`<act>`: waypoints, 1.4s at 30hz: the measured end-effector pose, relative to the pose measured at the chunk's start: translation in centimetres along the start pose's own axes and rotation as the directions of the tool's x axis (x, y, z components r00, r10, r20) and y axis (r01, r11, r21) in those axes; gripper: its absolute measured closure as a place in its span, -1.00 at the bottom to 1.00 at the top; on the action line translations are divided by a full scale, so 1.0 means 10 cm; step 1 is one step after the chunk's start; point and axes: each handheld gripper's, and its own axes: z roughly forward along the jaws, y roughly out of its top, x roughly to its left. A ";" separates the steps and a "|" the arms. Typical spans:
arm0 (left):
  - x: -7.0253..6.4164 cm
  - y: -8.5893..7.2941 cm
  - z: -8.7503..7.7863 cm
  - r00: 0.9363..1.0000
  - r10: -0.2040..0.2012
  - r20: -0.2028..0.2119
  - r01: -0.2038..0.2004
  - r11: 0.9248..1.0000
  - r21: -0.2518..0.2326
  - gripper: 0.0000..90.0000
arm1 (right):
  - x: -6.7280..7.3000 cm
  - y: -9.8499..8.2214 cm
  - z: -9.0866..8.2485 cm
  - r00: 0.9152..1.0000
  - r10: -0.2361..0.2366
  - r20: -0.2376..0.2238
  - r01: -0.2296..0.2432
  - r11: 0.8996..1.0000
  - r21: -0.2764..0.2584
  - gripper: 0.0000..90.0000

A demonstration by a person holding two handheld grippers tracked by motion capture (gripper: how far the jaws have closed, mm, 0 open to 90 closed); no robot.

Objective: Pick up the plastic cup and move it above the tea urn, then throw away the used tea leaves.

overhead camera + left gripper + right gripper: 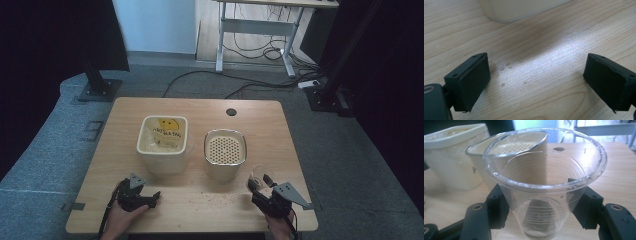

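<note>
A clear plastic cup (544, 187) stands upright between the jaws of my right gripper (544, 207), which is shut on its lower wall; in the high view the cup (258, 176) and right gripper (262, 186) sit near the table's front right. The cup looks empty. My left gripper (152, 198) rests low at the front left, and in its own view the left gripper (536, 80) is open over bare wood with a few small specks between the jaws. A cream tub (162, 142) with a smiley bag inside stands mid-table. Beside it is a cream container with a perforated top (225, 152).
Crumbs (215, 199) lie scattered on the wooden table (150, 107) between the two grippers. A round black grommet (231, 111) sits near the far edge. Cables and a desk frame are on the floor beyond.
</note>
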 end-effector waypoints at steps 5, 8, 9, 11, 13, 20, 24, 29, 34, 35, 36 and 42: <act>0.00 0.00 0.00 1.000 0.005 0.004 -0.005 1.000 0.000 -0.85 | -0.10 0.10 0.02 1.000 0.003 0.027 -0.003 1.000 -0.021 -0.17; 0.00 0.00 0.00 1.000 0.006 0.004 -0.006 1.000 0.000 -0.85 | -0.14 0.14 0.05 0.999 0.004 0.041 -0.003 1.000 -0.026 -0.17; 0.00 0.00 0.00 1.000 0.006 0.005 -0.006 1.000 0.000 -0.85 | -0.15 0.15 0.05 0.999 0.005 0.049 -0.004 1.000 -0.027 -0.17; 0.00 0.00 0.00 1.000 0.007 0.003 -0.007 1.000 -0.001 -0.84 | -0.17 0.17 0.05 0.998 0.006 0.060 -0.005 0.999 -0.032 -0.17; 0.00 -0.01 -0.01 1.000 0.007 0.005 -0.007 1.000 0.000 -0.84 | -0.18 0.20 0.06 0.998 0.007 0.070 -0.005 0.999 -0.035 -0.17; -0.01 -0.01 -0.01 1.000 0.008 0.006 -0.008 1.000 0.000 -0.84 | -0.21 0.37 0.07 0.993 -0.020 0.115 0.026 0.998 -0.050 -0.17; 0.00 -0.01 -0.01 1.000 0.011 0.009 -0.011 1.000 0.000 -0.84 | -0.22 0.52 0.09 0.991 -0.031 0.126 0.040 0.997 -0.064 -0.17; 0.00 -0.01 -0.01 1.000 0.013 0.011 -0.013 1.000 0.001 -0.84 | -0.24 0.69 0.14 0.988 -0.058 0.145 0.067 0.996 -0.057 -0.17; 0.00 -0.01 -0.01 1.000 0.015 0.012 -0.015 1.000 0.001 -0.84 | -0.23 0.82 0.21 0.983 -0.089 0.164 0.096 0.995 -0.039 -0.17; 0.00 -0.01 -0.01 1.000 0.015 0.012 -0.015 1.000 0.000 -0.84 | -0.23 0.85 0.22 0.981 -0.098 0.168 0.106 0.994 -0.036 -0.17; 0.00 -0.01 -0.01 1.000 0.016 0.012 -0.016 1.000 0.000 -0.84 | -0.23 0.87 0.23 0.980 -0.106 0.171 0.114 0.993 -0.036 -0.17; 0.00 -0.01 -0.01 1.000 0.015 0.012 -0.015 1.000 -0.001 -0.84 | -0.13 1.05 0.34 0.961 -0.206 0.183 0.209 0.978 0.001 -0.16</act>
